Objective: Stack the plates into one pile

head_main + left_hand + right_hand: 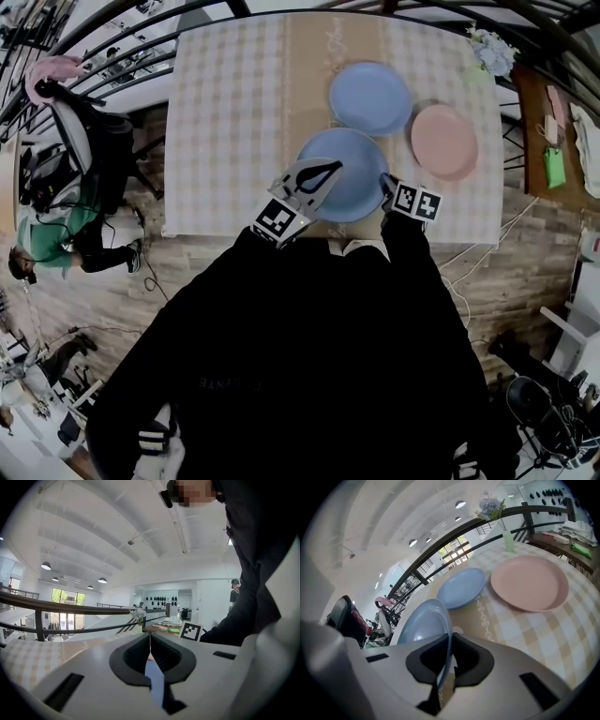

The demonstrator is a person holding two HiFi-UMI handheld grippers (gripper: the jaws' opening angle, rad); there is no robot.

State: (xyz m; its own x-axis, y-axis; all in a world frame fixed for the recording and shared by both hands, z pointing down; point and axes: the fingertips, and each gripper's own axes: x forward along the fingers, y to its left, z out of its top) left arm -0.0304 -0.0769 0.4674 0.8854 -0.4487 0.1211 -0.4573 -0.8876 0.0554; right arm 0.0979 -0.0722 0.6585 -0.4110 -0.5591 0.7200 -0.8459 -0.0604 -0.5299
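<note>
I've stacked nothing yet: left gripper (149, 641) and right gripper (450, 639) fingers clench the big blue plate (352, 178), with the small blue plate (369, 97) and pink plate (443, 141) apart beyond it.

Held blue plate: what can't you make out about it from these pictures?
- Head view: the held blue plate has its near rim covered by the left gripper and right gripper. Any gap above the tablecloth cannot be told.
- Left gripper view: only a thin blue sliver shows between the shut jaws; the gripper's body hides the rest.
- Right gripper view: the plate's lower part is hidden behind the gripper's body.
</note>
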